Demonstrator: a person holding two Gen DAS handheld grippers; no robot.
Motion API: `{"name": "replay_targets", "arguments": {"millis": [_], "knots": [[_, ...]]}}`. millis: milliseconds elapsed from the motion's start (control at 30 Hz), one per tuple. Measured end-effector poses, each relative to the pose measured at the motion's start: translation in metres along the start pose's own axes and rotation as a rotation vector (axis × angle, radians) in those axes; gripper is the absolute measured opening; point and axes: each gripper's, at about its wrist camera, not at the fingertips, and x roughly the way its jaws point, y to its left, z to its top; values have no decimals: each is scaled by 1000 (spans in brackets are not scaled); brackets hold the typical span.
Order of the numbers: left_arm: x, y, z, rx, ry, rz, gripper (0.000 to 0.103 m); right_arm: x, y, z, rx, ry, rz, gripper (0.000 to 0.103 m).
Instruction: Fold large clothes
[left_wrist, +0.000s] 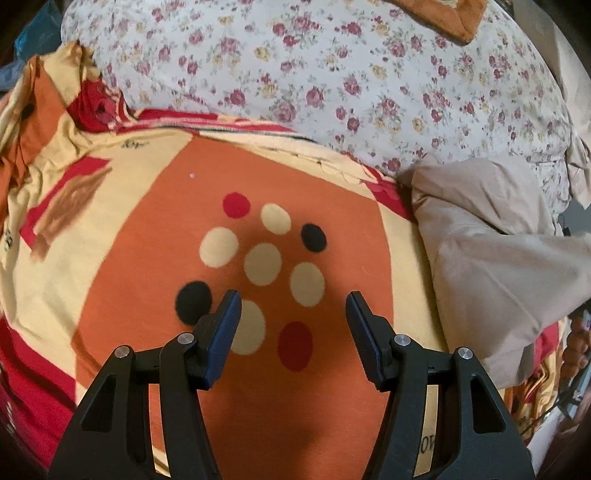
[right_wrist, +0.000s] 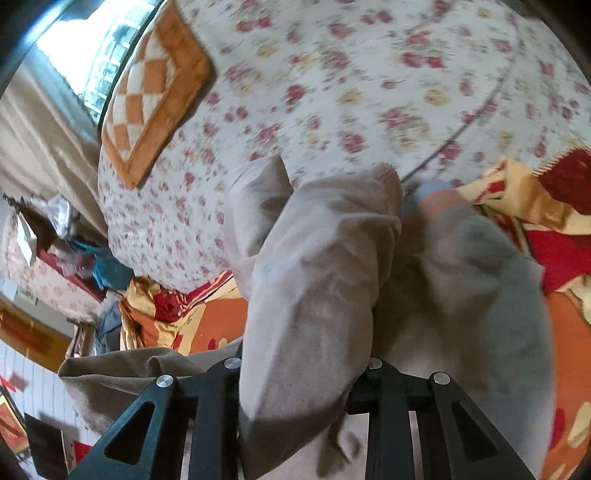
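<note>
Left wrist: bedsheet (left_wrist: 147, 229) bears unreadable writing; claw (left_wrist: 293, 314) empty.

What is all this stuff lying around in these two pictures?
beige garment: one, beige, bunched between the right gripper's fingers
patterned sheet: one, orange, cream and red with dots, under the left gripper
floral cover: one, white with red flowers, behind the sheet
checked cushion: one, orange and white, on the floral cover
left gripper: one, black, open and empty over the sheet
right gripper: one, black, fingertips hidden by the garment it pinches
</note>
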Motion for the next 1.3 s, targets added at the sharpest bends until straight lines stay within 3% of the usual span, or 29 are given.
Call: {"name": "replay_targets", "arguments": {"millis": [333, 500, 600, 767, 833, 867, 1033, 1133, 1300], "knots": [[8, -1, -1, -28, 15, 17, 59, -37, -78, -2, 122, -85, 50, 24], [4, -25, -1, 26, -4, -64, 59, -32, -127, -20, 183, -62, 38, 25], [0, -41, -3, 76, -15, -91, 59, -43, -143, -22, 270, -71, 90, 42], [0, -61, -8, 140, -14, -117, 59, -97, -126, -17, 235, -131, 86, 52], [-2, -70, -9, 160, -16, -149, 59, -115, -113, -17, 226, -148, 119, 66], [-5, -78, -11, 175, -19, -182, 59, -122, -108, -17, 218, -154, 130, 68], [-21, -107, -20, 264, -44, -297, 59, -140, -73, -18, 164, -179, 209, 69], [-22, -124, -32, 309, -9, -371, 59, -139, -66, -23, 131, -150, 220, 71], [-26, -152, -60, 321, 22, -478, 59, -117, -63, -34, 101, -74, 134, 71]]}}
